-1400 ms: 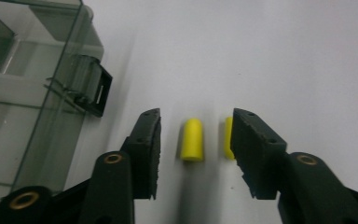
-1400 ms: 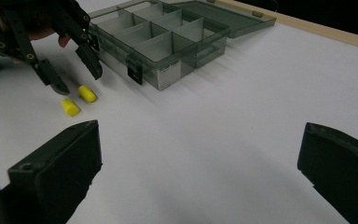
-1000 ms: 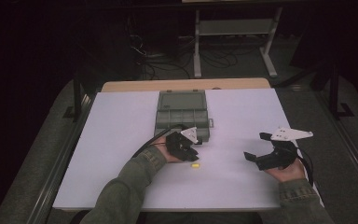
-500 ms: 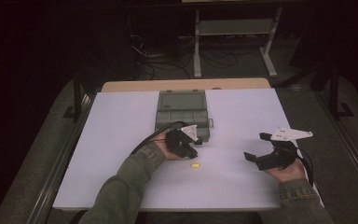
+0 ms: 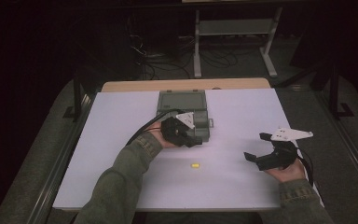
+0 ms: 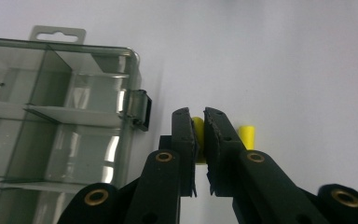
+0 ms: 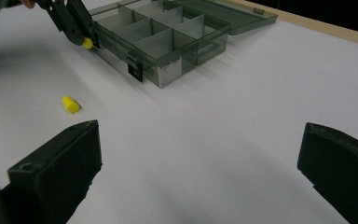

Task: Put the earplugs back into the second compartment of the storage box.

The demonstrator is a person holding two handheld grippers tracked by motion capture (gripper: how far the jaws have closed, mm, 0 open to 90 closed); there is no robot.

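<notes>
The left gripper pinches a yellow piece just beside the compartment box, perhaps above its corner. A second yellow piece lies nearby on the white table. The right gripper is spread wide, dark room beyond.

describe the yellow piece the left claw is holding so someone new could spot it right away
Start at the smoky clear compartment box lying open near the middle of the white table. At its near edge the left claw is shut on a small yellow piece. Unlike the other yellow piece, which lies loose on the bare table nearer the person, this one is pinched between black jaws.
</notes>
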